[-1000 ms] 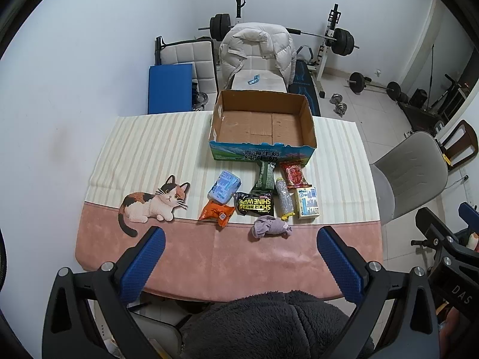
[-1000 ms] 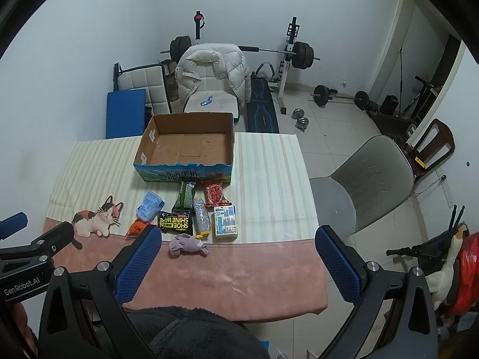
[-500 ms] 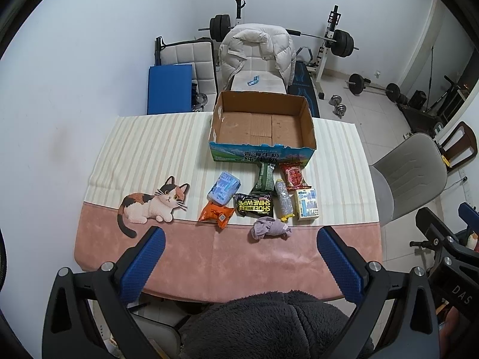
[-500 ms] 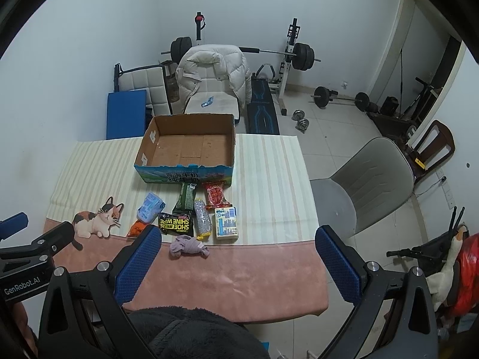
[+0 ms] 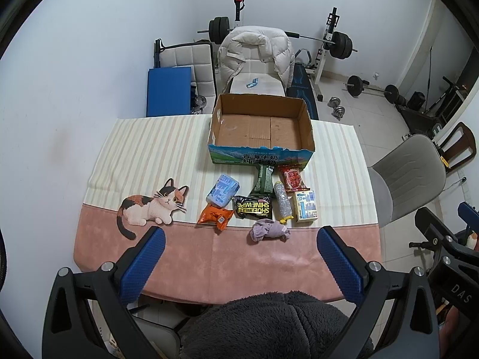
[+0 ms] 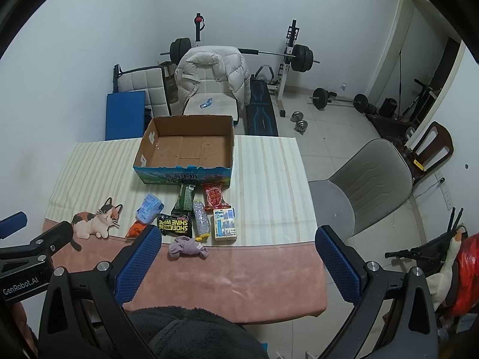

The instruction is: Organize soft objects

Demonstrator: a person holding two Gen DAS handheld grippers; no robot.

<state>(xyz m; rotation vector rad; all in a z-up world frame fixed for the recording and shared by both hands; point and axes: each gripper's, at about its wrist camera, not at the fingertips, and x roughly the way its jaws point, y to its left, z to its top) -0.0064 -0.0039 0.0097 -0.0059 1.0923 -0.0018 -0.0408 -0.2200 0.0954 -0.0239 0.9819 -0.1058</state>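
Note:
An open, empty cardboard box [image 5: 261,128] stands at the far middle of the table; it also shows in the right wrist view [image 6: 187,152]. In front of it lie several soft packs: a blue tissue pack [image 5: 223,190], an orange packet [image 5: 215,216], a black shoe-wipe pack [image 5: 253,208], a dark green pack [image 5: 263,179], a red snack bag [image 5: 292,178], a clear tube [image 5: 283,202], a white-blue pack [image 5: 305,206] and a lilac cloth [image 5: 269,229]. My left gripper [image 5: 239,261] and right gripper [image 6: 235,258] are open, empty, high above the near edge.
The table wears a striped and pink cloth [image 5: 143,149] with a printed cat [image 5: 152,208]. A grey chair [image 6: 368,185] stands to the right. A chair with a white jacket [image 5: 254,56], a blue mat [image 5: 169,91] and weight gear stand behind.
Both views have shifted slightly; the items sit a little lower and closer in the frame. Nothing on the table has moved and both grippers stay open.

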